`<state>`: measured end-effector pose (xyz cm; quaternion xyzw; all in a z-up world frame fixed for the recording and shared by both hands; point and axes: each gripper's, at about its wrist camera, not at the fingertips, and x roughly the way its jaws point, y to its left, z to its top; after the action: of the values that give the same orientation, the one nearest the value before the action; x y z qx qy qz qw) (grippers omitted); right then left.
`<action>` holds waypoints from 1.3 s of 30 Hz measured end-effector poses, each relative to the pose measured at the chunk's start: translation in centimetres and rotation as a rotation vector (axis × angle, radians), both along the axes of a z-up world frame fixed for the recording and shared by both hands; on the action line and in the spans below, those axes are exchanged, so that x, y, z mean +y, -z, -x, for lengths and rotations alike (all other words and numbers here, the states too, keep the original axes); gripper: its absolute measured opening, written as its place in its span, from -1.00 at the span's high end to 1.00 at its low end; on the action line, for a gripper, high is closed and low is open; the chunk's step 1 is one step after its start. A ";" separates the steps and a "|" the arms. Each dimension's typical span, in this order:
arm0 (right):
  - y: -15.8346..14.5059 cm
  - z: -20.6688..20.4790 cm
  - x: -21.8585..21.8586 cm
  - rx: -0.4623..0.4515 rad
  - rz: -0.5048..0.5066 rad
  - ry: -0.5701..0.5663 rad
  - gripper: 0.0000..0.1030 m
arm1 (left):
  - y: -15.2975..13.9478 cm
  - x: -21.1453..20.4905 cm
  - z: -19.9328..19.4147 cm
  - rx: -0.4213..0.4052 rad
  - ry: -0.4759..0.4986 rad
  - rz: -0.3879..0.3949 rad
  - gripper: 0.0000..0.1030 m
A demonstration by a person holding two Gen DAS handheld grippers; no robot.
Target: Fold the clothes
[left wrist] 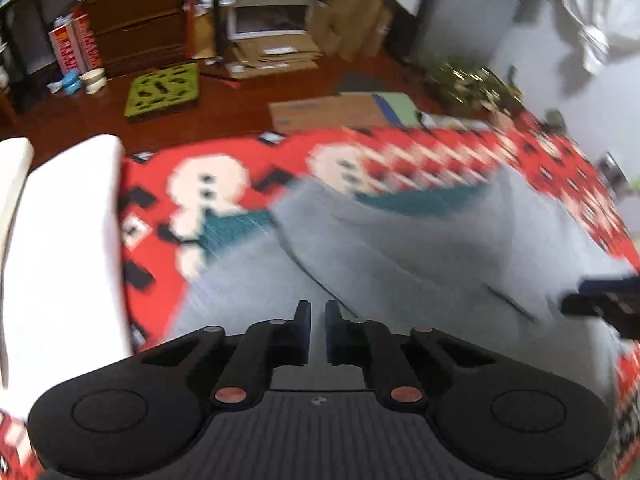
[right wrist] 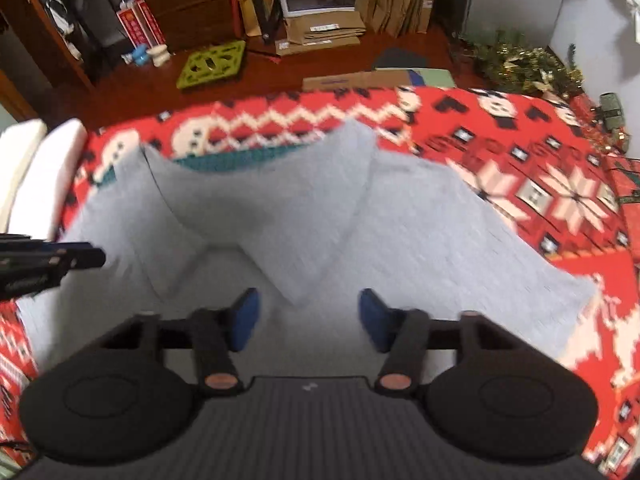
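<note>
A grey garment (left wrist: 400,248) lies partly folded on a red patterned blanket (left wrist: 248,160), with flaps folded over its middle; it also shows in the right wrist view (right wrist: 280,208). My left gripper (left wrist: 318,312) hovers over the garment's near part, its blue-padded jaws almost together with a narrow gap and nothing between them. My right gripper (right wrist: 308,304) is open and empty above the garment's near edge. The right gripper's tip (left wrist: 600,300) shows at the right edge of the left wrist view, and the left gripper (right wrist: 52,264) shows at the left of the right wrist view.
White pillows (left wrist: 64,248) lie at the blanket's left edge. Beyond the blanket are a wooden floor with a green mat (right wrist: 212,64), flattened cardboard (right wrist: 352,80), a wooden dresser (left wrist: 136,20), shelving and gold tinsel (right wrist: 520,64) at the right.
</note>
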<state>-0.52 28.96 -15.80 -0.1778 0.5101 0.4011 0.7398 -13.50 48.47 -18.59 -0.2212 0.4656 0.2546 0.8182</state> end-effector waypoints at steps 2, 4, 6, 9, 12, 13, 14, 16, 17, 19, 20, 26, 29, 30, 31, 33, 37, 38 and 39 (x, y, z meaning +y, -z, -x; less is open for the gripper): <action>0.2 -0.3 1.7 0.002 -0.012 -0.021 0.35 | 0.9 2.2 -0.2 -0.022 -0.026 0.042 0.92; 0.3 -0.4 3.2 -0.008 -0.018 -0.037 0.35 | 1.8 4.3 -0.4 -0.043 -0.051 0.084 0.92; 0.6 -0.5 4.3 -0.007 -0.021 -0.043 0.35 | 2.2 5.7 -0.5 -0.076 -0.061 0.110 0.98; 1.3 -0.8 5.7 0.004 -0.026 -0.047 0.35 | 2.4 6.9 -0.7 -0.119 -0.069 0.138 0.98; 1.7 -0.7 7.2 0.014 -0.043 -0.066 0.39 | 2.4 7.2 -0.6 -0.134 -0.081 0.155 0.98; 1.6 -0.5 8.1 0.012 -0.057 -0.092 0.45 | 2.4 7.1 -0.5 -0.136 -0.083 0.156 0.98; 1.5 -0.1 9.1 0.008 -0.071 -0.122 0.62 | 2.4 7.1 -0.4 -0.139 -0.086 0.157 0.98; 1.6 0.6 11.6 0.015 -0.108 -0.181 0.83 | 2.5 7.3 -0.2 -0.148 -0.096 0.171 0.98; 1.6 0.9 12.9 0.022 -0.129 -0.211 0.91 | 2.6 7.5 0.0 -0.157 -0.107 0.188 0.98; 1.8 1.7 15.4 0.028 -0.160 -0.263 0.99 | 2.9 8.1 0.4 -0.184 -0.132 0.233 0.98; 1.8 2.1 16.5 0.026 -0.178 -0.289 0.99 | 3.1 8.4 0.6 -0.197 -0.140 0.254 0.98; 3.6 4.0 22.3 0.051 -0.198 -0.395 1.00 | 3.6 9.5 1.2 -0.233 -0.141 0.326 0.99; 5.1 4.0 23.1 0.045 -0.177 -0.405 1.00 | 3.5 9.7 1.3 -0.233 -0.132 0.331 0.99; 5.6 3.9 23.3 0.044 -0.173 -0.408 1.00 | 3.4 9.7 1.3 -0.232 -0.130 0.334 0.99; 5.8 3.8 23.3 0.046 -0.169 -0.408 1.00 | 3.3 9.7 1.3 -0.232 -0.129 0.335 0.99; 5.2 3.6 23.0 0.058 -0.161 -0.397 1.00 | 2.5 9.5 1.4 -0.244 -0.126 0.332 0.99; 3.3 2.5 20.1 0.080 -0.188 -0.328 0.95 | 0.6 8.7 1.7 -0.269 -0.115 0.311 0.99; 2.7 2.1 19.1 0.081 -0.191 -0.305 0.94 | 0.1 8.3 1.6 -0.275 -0.107 0.310 0.99; 2.2 1.7 18.0 0.072 -0.190 -0.283 0.94 | -0.4 8.0 1.5 -0.280 -0.098 0.310 0.99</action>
<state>-2.17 46.98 -18.03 -0.1628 0.4661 0.5536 0.6707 -14.97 56.43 -18.21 -0.4000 0.3695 0.1864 0.8178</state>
